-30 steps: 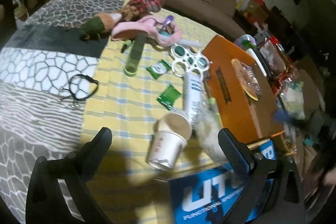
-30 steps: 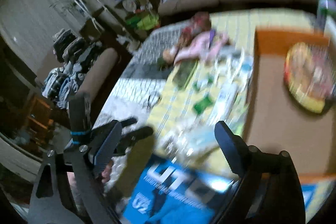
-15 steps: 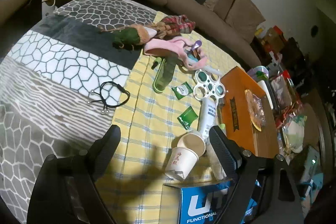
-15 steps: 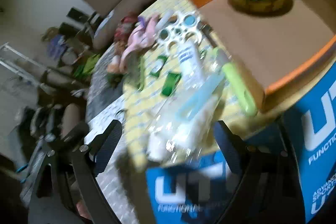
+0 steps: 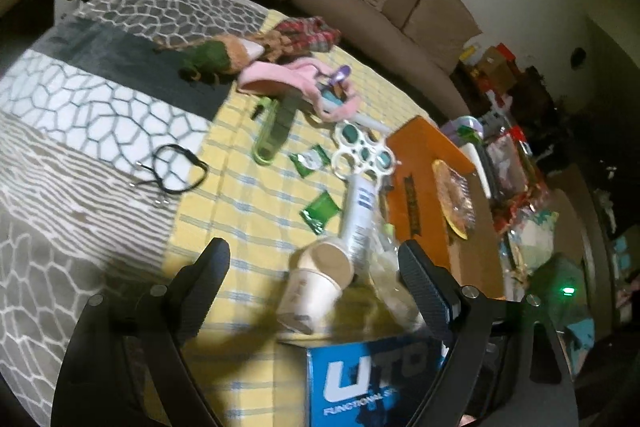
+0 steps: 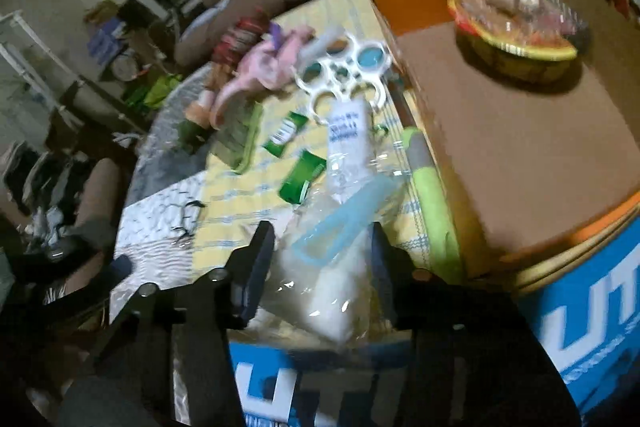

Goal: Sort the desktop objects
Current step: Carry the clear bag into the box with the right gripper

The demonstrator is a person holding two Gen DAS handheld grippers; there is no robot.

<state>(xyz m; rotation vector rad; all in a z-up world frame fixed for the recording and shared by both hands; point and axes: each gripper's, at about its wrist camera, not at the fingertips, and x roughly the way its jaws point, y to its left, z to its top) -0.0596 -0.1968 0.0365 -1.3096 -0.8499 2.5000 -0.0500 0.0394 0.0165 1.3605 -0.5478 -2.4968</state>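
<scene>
In the right wrist view my right gripper (image 6: 320,247) points down at a clear plastic bag (image 6: 336,267) with a light blue strip and white stuff inside. Its jaws are closing, the bag fills the gap between them, and the pads meet its sides. In the left wrist view my left gripper (image 5: 316,271) hangs open above a tipped paper cup (image 5: 316,287), touching nothing. Beyond the cup lie a white tube (image 5: 358,215), two green packets (image 5: 320,209), a white ring holder (image 5: 362,151) and a green case (image 5: 272,135) on the yellow checked cloth (image 5: 240,211).
An orange-edged cardboard box (image 6: 500,147) carries a wrapped food bowl (image 6: 516,23) at the right. A blue printed box (image 5: 368,379) sits at the near edge. A black hair tie (image 5: 174,169), a pink cloth (image 5: 296,83) and a plush toy (image 5: 216,57) lie farther left. A sofa stands behind.
My right gripper has tilted down and sunk onto the plastic bag, and its jaws have narrowed around it. The left gripper has risen a little and rolled; its jaws stay wide.
</scene>
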